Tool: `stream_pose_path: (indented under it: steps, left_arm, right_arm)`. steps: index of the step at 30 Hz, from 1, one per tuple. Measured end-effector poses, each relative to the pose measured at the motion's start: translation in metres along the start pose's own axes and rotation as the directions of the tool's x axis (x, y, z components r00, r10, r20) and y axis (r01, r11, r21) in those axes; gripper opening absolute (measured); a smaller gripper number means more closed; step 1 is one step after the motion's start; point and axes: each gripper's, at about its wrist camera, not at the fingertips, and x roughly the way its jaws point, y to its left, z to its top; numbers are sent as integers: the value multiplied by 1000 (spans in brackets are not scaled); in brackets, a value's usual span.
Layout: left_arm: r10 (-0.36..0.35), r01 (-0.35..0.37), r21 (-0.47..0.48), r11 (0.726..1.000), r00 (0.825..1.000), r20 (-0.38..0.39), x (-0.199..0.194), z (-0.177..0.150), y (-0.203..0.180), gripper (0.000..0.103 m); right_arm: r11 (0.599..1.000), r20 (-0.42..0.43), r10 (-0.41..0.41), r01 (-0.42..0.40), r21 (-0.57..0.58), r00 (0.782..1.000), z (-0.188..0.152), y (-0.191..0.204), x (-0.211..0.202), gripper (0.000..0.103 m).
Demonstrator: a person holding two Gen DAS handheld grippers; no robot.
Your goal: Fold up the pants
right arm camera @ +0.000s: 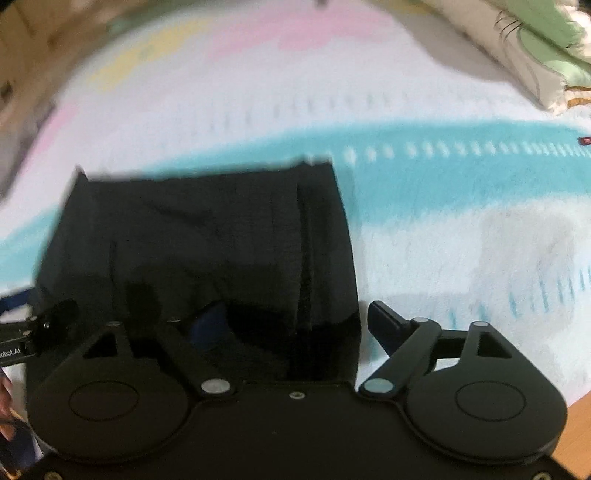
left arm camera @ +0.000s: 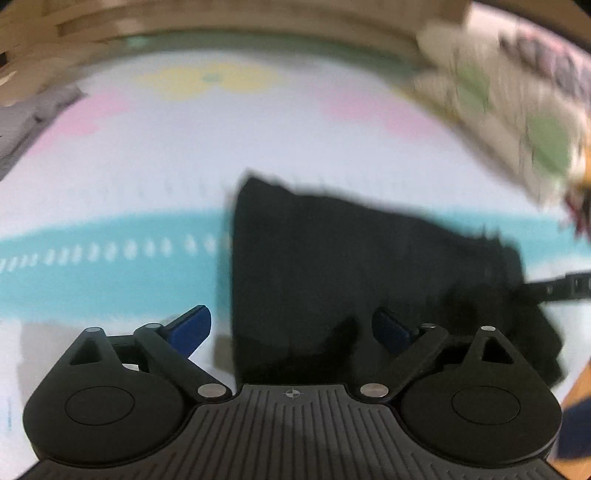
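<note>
Black pants (left arm camera: 351, 266) lie folded into a compact block on a white blanket with a teal stripe (left arm camera: 110, 258). My left gripper (left arm camera: 291, 328) is open over the block's near left corner. Its left finger (left arm camera: 192, 326) is off the cloth and its right finger (left arm camera: 391, 332) is above it. In the right wrist view the pants (right arm camera: 207, 236) fill the lower left. My right gripper (right arm camera: 295, 325) is open and straddles the near right edge, with one finger (right arm camera: 208, 325) over the cloth and the other (right arm camera: 384, 321) over the blanket. Neither pinches fabric.
The blanket (right arm camera: 443, 229) has pink and yellow patches farther back. A cream cushion with green shapes (left arm camera: 517, 122) lies at the back right. A wooden edge (left arm camera: 221, 18) runs behind the bed. Part of the left gripper (right arm camera: 22, 332) shows at the left edge of the right wrist view.
</note>
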Motion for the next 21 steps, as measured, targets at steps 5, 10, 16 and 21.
stream_pose_path:
  steps: [5,10,16,21]
  left_arm:
    - [-10,12,-163,987,1000,12,-7,8,26,95]
    - [-75,70,-80,994,996,-54,-9,-7,7,95]
    - [-40,48,61,997,991,-125,7,-42,2,99]
    - [-51,61,72,996,990,-128,4,-31,3,97]
  right_arm:
    - [994,189,89,-101,53,978,7,-1,-25,83]
    - [985,157,167,-157,-77,973,13,31,-9,50]
    - [995,99,79,-72,-76,992,24,45,22,41]
    - [998,88,56,-53,-34,995,33,46,30,43]
